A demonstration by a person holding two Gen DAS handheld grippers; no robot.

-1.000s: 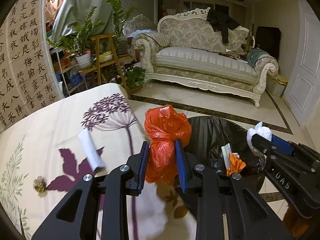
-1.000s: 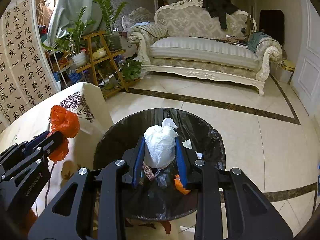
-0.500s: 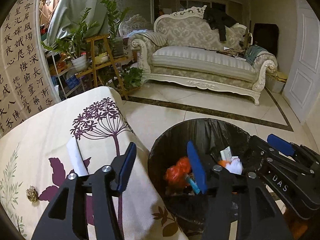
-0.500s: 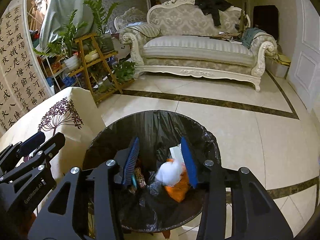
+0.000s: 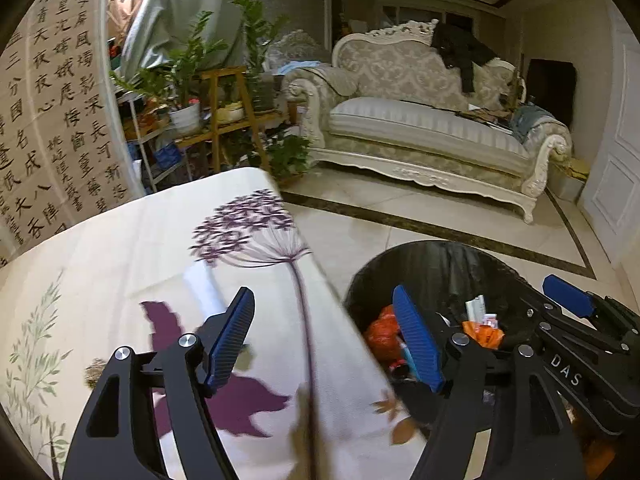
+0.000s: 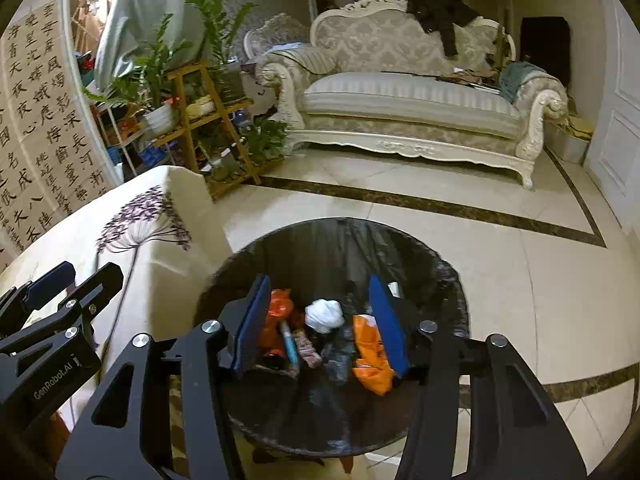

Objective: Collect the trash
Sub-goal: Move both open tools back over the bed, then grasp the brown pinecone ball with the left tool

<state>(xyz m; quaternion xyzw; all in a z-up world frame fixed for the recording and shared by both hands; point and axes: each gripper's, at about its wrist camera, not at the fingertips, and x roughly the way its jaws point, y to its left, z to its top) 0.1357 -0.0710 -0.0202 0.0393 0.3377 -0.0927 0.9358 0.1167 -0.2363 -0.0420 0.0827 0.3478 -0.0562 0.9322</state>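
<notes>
I hold the left claw with its jaws spread wide and nothing between them, above the edge of the bench, which is covered by a cream cloth with purple flowers. A white paper roll lies on the cloth just beyond the left finger, and a small brown clump sits further to the left, too blurred to identify. The right claw is also wide apart and grips nothing; it hangs over the mouth of the bin, which stands on the tiled floor right beside the bench and is lined with a black bag. Inside the bin I see the orange bag on the left, the white wad in the middle, and an orange wrapper on the right, all resting among other scraps.
</notes>
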